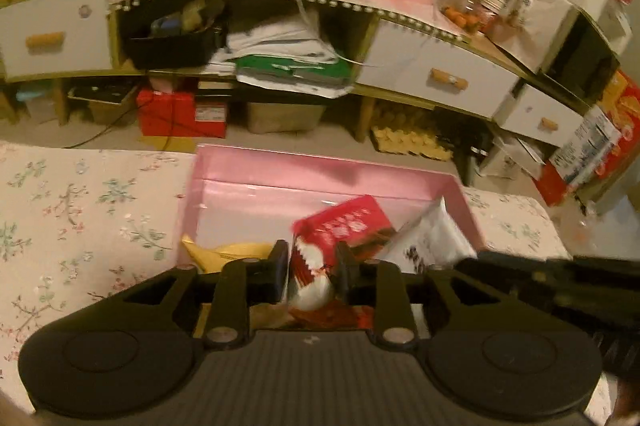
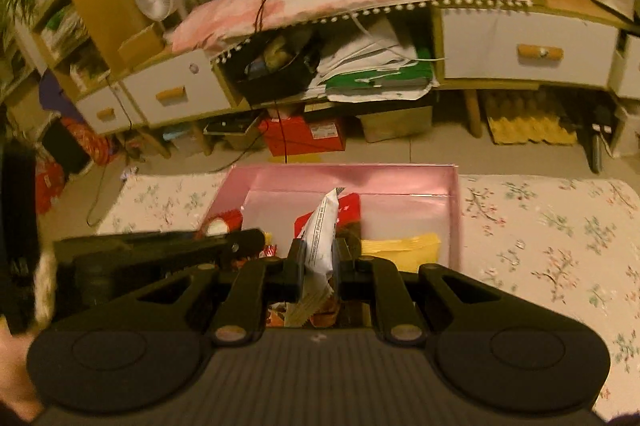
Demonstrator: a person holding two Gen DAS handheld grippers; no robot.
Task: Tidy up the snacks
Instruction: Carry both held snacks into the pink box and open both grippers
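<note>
Both grippers hang over the near end of the pink box [image 2: 456,209], which lies on a flowered cloth [image 2: 560,234]. The right gripper [image 2: 320,258] is clamped on a white packet [image 2: 322,230], held edge-up. The left gripper [image 1: 312,266] has its jaws narrowly parted around a red-and-white pouch [image 1: 316,266]; whether the pads press on it cannot be told. To do this step well, each snack should be lowered flat onto the box floor beside the yellow packet [image 2: 400,246] before letting go, since thin, crinkly film wrappers slide and topple. The box looks like glossy, stiff card with low, straight walls.
</note>
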